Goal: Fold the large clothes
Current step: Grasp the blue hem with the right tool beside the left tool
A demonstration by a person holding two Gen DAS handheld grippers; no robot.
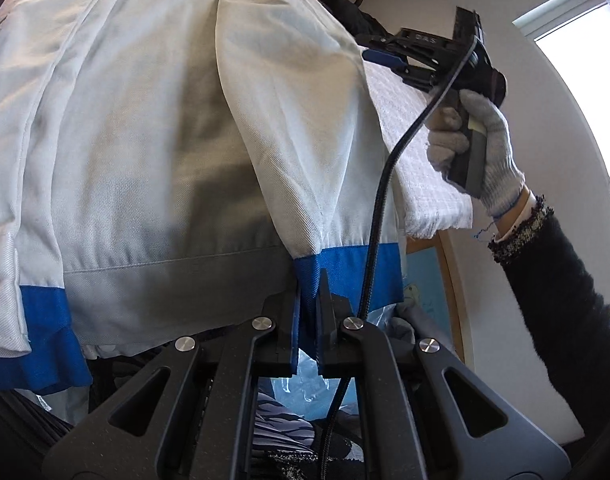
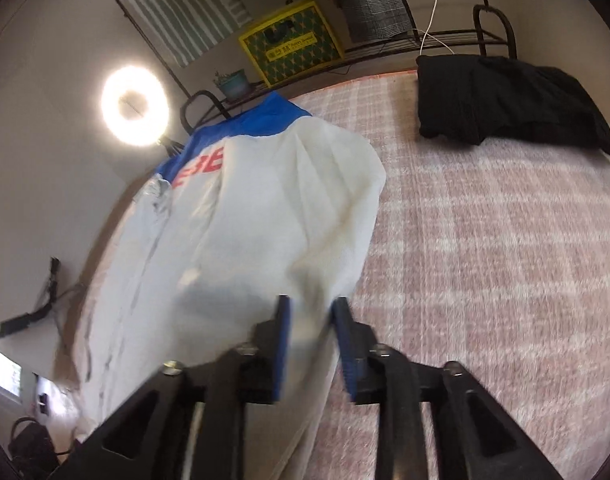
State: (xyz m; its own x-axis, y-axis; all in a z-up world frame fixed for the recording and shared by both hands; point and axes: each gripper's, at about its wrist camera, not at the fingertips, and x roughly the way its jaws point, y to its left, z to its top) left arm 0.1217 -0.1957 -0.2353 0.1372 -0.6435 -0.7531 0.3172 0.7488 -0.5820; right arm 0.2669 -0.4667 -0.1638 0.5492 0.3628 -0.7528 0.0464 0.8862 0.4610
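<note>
A: Left gripper (image 1: 309,320), lower centre of the left view: fingers clamped on the blue cuff (image 1: 345,272) of the sleeve (image 1: 289,128), which runs from there to the upper centre.

B: Right gripper (image 2: 311,320), lower centre of the right view: fingers apart. White cloth shows between them, blurred; the pads do not appear to press on it.

A: The jacket (image 2: 257,216), white with blue trim and red lettering, lies on the checked blanket (image 2: 485,240), left of centre in the right view. A black garment (image 2: 505,96) lies well apart, upper right.

B: In the left view the right gripper (image 1: 379,58) is at upper right, near the sleeve's upper end, held by a gloved hand (image 1: 477,148). Its cable (image 1: 385,184) hangs across the cuff.

A: Step in hand, as judged: laying the sleeve over the body. To do it well, keep the cuff clamped and the sleeve taut, align its edge with the jacket's side, and keep the cable clear of the fold.
</note>
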